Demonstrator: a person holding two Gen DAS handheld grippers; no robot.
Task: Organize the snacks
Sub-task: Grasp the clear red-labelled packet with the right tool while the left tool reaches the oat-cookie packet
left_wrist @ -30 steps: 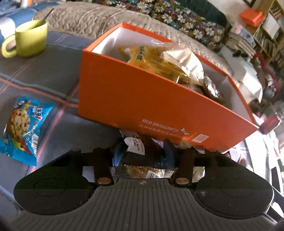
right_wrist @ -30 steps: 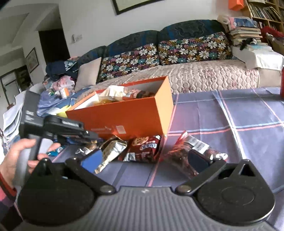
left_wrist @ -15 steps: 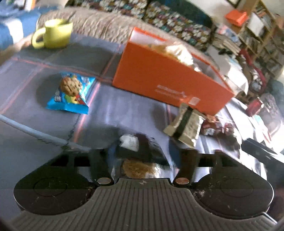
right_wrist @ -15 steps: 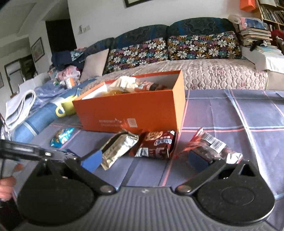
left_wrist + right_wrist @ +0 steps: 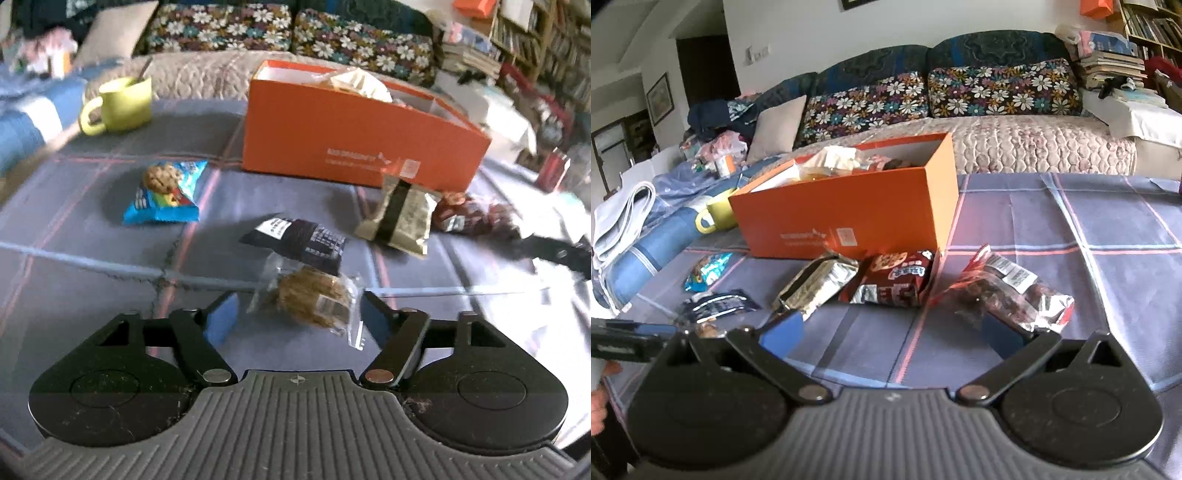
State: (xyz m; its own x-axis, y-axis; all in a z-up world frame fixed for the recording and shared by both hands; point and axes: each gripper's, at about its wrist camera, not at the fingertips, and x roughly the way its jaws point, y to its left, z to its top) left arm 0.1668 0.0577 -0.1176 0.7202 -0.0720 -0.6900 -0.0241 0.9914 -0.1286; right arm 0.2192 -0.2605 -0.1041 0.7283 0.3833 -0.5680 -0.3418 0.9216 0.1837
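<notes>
One clear packet of brown cookies [image 5: 308, 301] with a black label lies on the checked tablecloth [image 5: 92, 236] between the fingers of my left gripper [image 5: 295, 321], whose jaws are closing now but do not press on it. Just behind it lie a blue cookie packet [image 5: 166, 194] and a silver packet [image 5: 400, 218], and behind them stands the orange box [image 5: 351, 136] with snacks inside. My right gripper [image 5: 892, 332] hangs wide open over the cloth, with a dark red packet [image 5: 894, 282] and a red-edged clear packet [image 5: 1008, 291] near its fingers.
</notes>
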